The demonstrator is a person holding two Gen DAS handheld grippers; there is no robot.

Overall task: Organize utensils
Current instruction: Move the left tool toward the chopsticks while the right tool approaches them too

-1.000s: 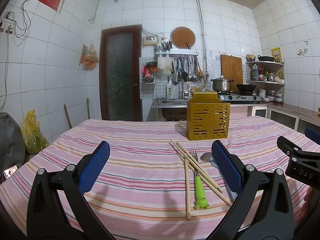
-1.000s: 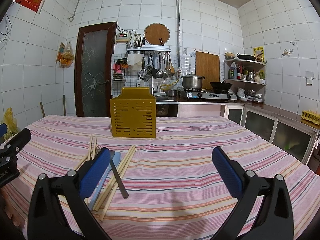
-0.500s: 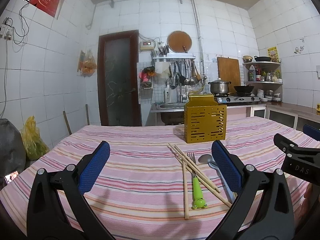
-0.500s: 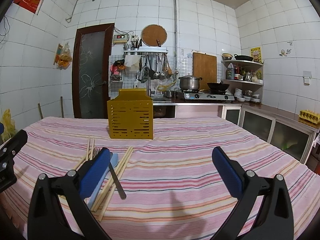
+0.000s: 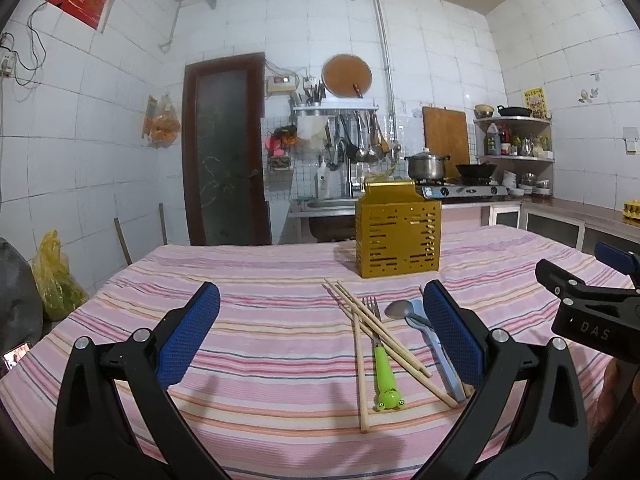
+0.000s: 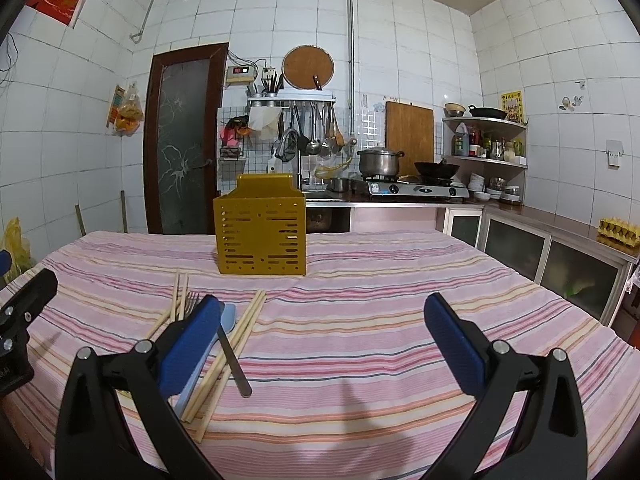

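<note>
Evidently nothing had been picked up yet: the left gripper and the right gripper both hung above the striped tablecloth with jaws spread wide and empty. The utensils lay loose in front of the yellow slotted holder, chopsticks crossed over a green-handled fork, a metal spoon and a pale blue spoon just beside them. That holder, standing upright beyond them, was likely their destination.
</note>
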